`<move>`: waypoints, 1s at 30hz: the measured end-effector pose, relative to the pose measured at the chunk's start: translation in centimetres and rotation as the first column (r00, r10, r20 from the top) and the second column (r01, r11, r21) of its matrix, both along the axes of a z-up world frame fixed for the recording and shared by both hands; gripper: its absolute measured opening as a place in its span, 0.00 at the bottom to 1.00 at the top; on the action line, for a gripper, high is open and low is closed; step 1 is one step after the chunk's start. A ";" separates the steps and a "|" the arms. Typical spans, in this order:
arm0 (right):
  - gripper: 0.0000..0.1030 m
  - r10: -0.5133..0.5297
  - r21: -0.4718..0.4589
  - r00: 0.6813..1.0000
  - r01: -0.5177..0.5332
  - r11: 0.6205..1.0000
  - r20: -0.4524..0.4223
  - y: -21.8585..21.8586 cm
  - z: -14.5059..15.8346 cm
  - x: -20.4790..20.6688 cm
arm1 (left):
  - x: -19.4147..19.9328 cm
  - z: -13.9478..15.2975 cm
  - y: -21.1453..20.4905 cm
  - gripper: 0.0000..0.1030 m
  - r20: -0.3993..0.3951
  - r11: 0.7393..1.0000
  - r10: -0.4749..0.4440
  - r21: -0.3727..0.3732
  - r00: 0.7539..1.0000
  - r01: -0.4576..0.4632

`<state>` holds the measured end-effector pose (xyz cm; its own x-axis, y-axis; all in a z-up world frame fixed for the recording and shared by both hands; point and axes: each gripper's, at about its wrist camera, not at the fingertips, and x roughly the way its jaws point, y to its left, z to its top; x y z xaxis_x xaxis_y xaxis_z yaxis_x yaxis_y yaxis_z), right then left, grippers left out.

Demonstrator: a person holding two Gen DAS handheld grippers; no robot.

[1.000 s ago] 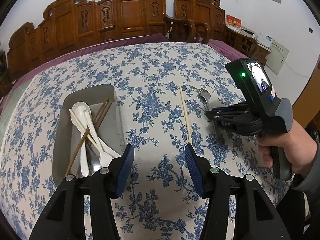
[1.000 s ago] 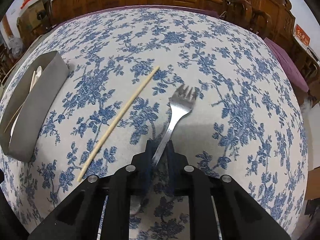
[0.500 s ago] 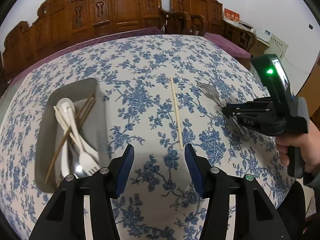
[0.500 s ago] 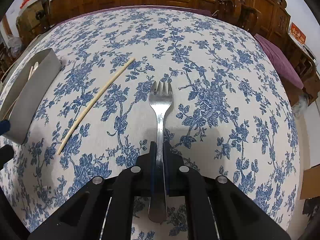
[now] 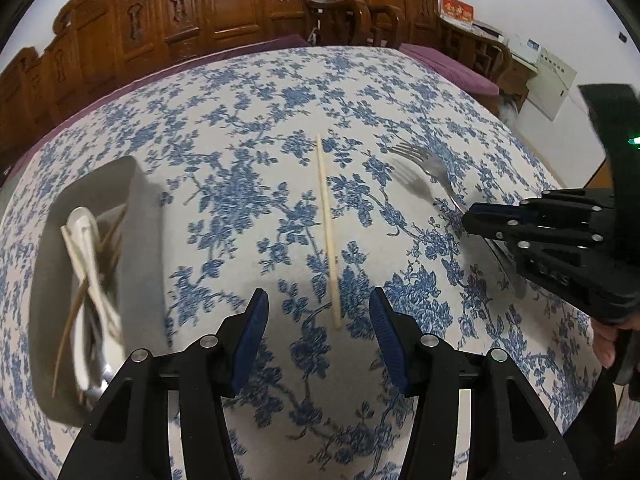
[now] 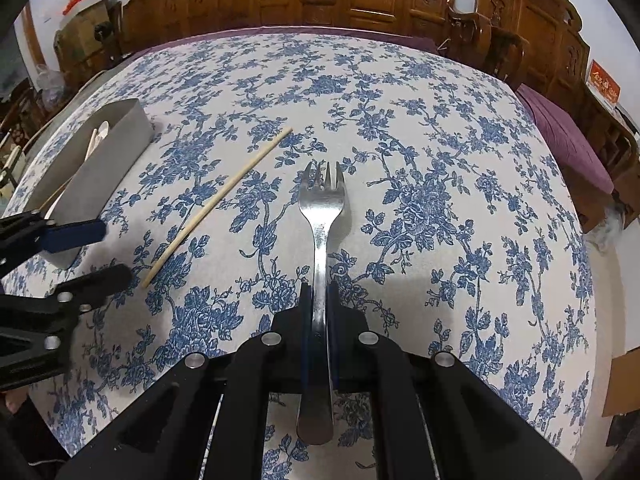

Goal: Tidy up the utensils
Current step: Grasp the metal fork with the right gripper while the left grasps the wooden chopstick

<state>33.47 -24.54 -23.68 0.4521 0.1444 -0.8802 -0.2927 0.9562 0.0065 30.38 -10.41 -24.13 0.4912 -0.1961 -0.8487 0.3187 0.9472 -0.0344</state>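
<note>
My right gripper (image 6: pixel 318 296) is shut on the handle of a metal fork (image 6: pixel 322 208), which is lifted off the cloth with its tines pointing away; the fork (image 5: pixel 424 168) and that gripper (image 5: pixel 470 216) also show at the right of the left wrist view. A pale single chopstick (image 5: pixel 328 232) lies on the flowered cloth, its near end between the blue pads of my left gripper (image 5: pixel 318 314), which is open and just above it. From the right wrist view the chopstick (image 6: pixel 218 204) lies left of the fork, with the left gripper (image 6: pixel 112 252) at its near end.
A grey tray (image 5: pixel 140 220) at the left holds white spoons, a fork and brown chopsticks; the same tray (image 6: pixel 108 160) is visible at far left. Carved wooden chairs (image 5: pixel 240 12) ring the table's far side. A hand (image 5: pixel 612 340) holds the right gripper.
My left gripper moved right and down, from beside the tray to over the chopstick's near end. The right gripper closed fully on the fork, straightened it and lifted it slightly.
</note>
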 end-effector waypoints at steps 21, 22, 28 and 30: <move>0.09 0.004 0.019 1.000 -0.004 1.000 -0.002 -0.9 -0.3 -0.9 | 3.0 -2.4 -1.5 0.04 -0.063 1.000 -0.001 0.025 0.998 0.003; 0.09 0.004 0.020 1.000 -0.004 1.000 -0.002 -0.8 -0.3 -1.0 | 2.9 -2.5 -1.5 0.04 -0.063 1.000 -0.001 0.024 0.998 0.002; 0.09 0.008 0.019 1.000 -0.008 1.000 0.005 -0.1 0.3 -1.4 | 2.2 -1.7 -0.6 0.04 -0.055 1.000 0.013 0.010 0.998 -0.013; 0.09 0.012 0.019 1.000 -0.012 1.000 0.011 0.2 0.8 -1.5 | 1.9 -1.2 -0.3 0.04 -0.045 1.000 0.016 0.004 0.999 -0.016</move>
